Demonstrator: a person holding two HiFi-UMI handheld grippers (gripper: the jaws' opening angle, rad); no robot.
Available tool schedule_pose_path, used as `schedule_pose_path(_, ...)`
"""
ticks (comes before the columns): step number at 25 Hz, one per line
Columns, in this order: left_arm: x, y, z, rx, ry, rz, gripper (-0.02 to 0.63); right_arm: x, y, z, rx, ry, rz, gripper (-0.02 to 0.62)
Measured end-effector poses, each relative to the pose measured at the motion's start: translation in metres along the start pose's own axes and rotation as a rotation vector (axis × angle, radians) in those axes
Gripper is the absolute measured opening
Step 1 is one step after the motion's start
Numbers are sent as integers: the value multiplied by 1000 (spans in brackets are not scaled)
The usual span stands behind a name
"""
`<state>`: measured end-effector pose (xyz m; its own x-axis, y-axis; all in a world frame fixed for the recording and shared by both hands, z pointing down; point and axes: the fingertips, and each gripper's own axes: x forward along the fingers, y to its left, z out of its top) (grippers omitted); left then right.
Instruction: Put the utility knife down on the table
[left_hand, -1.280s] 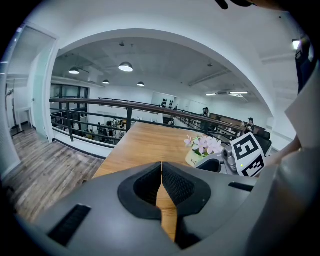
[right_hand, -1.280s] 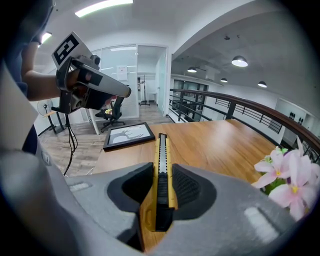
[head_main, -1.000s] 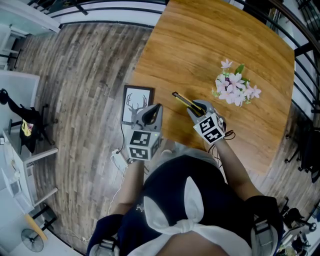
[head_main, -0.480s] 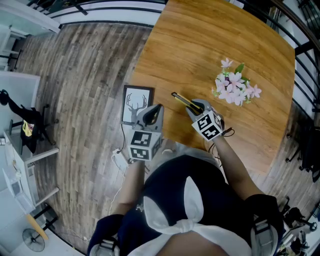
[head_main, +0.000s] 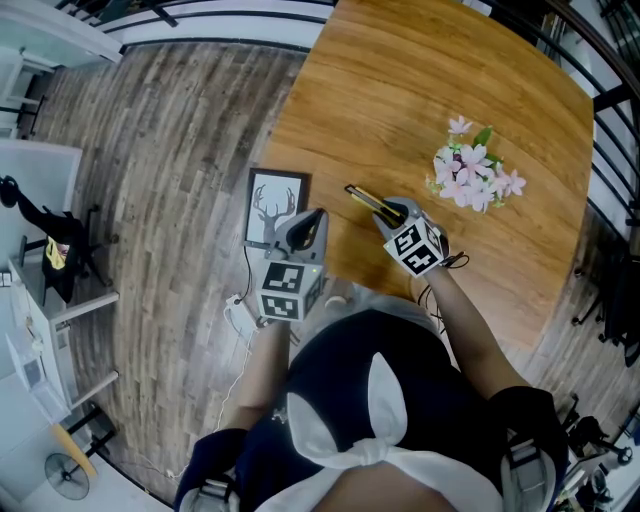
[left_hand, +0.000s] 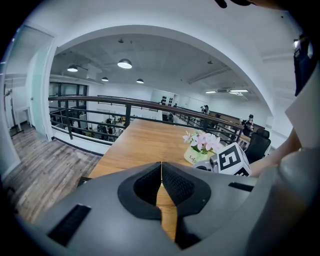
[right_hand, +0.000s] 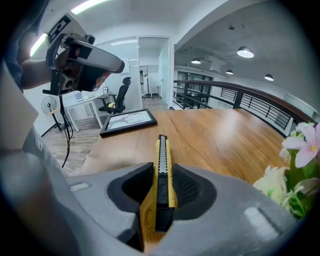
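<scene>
A yellow and black utility knife (head_main: 368, 201) sticks out toward the upper left from my right gripper (head_main: 393, 212), which is shut on it over the wooden table (head_main: 400, 90). In the right gripper view the knife (right_hand: 162, 165) sits upright between the pads, its tip pointing out low over the tabletop; whether it touches the wood I cannot tell. My left gripper (head_main: 311, 216) hovers at the table's left edge with its jaws shut on nothing (left_hand: 161, 172). The right gripper's marker cube (left_hand: 232, 160) shows in the left gripper view.
A small pot of pink and white flowers (head_main: 472, 175) stands on the table to the right of the knife. A framed deer picture (head_main: 273, 207) lies by the table's left edge. Railings (head_main: 610, 200) run past the table's right side, and cables (head_main: 238, 315) lie on the floor.
My right gripper has sunk slightly toward the table with the knife still in it. The left gripper has kept still.
</scene>
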<state>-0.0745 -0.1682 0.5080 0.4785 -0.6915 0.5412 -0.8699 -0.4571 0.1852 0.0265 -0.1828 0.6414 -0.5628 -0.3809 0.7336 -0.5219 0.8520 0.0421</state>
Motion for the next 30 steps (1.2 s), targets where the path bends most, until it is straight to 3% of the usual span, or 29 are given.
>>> schedule_pose_path(30, 3, -3, 0, 15, 9, -11, 23, 21, 4, -25, -14, 67, 36, 117)
